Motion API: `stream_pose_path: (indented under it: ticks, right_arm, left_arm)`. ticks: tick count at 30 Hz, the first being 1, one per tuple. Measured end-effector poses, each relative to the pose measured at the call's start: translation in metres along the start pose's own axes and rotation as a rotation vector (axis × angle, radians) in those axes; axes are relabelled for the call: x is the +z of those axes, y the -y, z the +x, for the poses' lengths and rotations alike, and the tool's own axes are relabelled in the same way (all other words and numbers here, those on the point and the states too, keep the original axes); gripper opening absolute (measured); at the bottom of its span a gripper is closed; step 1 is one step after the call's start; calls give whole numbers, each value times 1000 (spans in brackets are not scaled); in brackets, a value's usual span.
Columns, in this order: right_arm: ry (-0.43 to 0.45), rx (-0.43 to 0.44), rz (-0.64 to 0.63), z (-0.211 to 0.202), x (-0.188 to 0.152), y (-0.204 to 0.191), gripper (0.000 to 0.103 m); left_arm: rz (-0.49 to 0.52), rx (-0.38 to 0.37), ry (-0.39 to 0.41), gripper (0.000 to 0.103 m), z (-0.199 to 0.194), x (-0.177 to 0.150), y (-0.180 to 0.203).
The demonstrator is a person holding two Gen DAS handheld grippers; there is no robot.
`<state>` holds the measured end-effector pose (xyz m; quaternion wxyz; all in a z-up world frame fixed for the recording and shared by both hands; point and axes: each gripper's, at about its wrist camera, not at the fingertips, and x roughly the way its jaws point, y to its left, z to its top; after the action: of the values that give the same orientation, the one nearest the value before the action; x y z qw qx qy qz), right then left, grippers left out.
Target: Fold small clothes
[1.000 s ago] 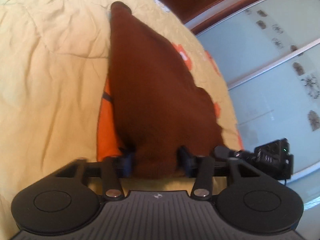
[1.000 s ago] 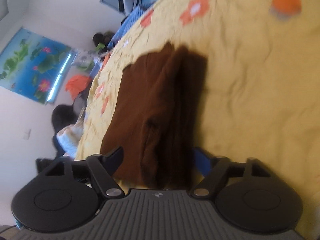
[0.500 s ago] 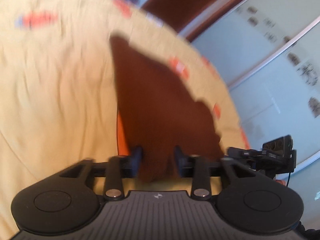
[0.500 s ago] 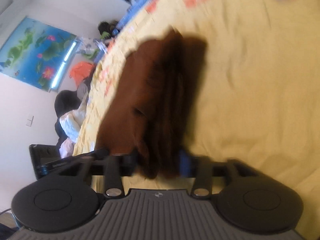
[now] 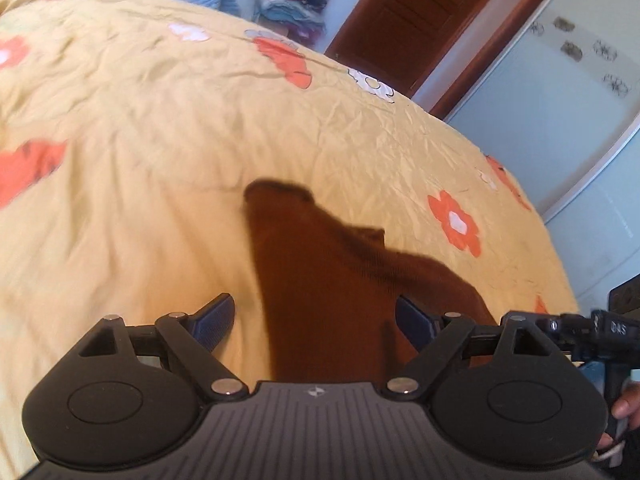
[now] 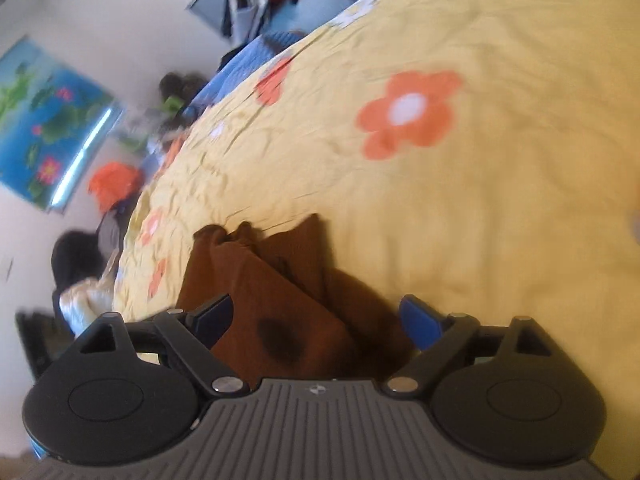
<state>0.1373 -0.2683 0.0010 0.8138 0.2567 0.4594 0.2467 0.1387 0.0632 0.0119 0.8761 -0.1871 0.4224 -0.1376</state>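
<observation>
Faintly — "DAS" on right hand-held gripper (image 5: 600, 330)

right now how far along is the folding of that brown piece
Looks done: the brown garment lies on the yellow bedspread in stacked layers, so at least one fold is in. In hand: nothing. The left gripper and right gripper have just been opening and both stand open, pads clear of the cloth between them. Left: possibly another fold or some tidying, since the far edges look uneven.
</observation>
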Motion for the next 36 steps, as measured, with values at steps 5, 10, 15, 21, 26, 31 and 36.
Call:
stream_pose_path:
  ticks: [5, 10, 15, 21, 26, 31, 36]
  right_arm:
    - [-28, -29, -114, 17, 11, -12, 52]
    - [10, -21, 10, 11, 14, 22, 11]
    - [109, 68, 90, -50, -29, 25, 76]
    - [-9, 190, 167, -84, -107, 33, 101]
    - [-63, 207, 84, -65, -122, 0, 86]
    - [-125, 134, -27, -62, -129, -14, 35]
    - [-75, 159, 45, -76, -142, 1, 37]
  left_arm:
    - [142, 112, -12, 41, 25, 16, 23]
    - [169, 187, 31, 40, 19, 10, 26]
    - [19, -26, 5, 55, -43, -33, 0]
    - [-151, -285, -122, 66, -85, -111, -16]
    - [-69, -237, -151, 41, -77, -122, 13]
    - [11, -187, -193, 20, -90, -127, 19]
    - [69, -116, -134, 28, -105, -133, 25]
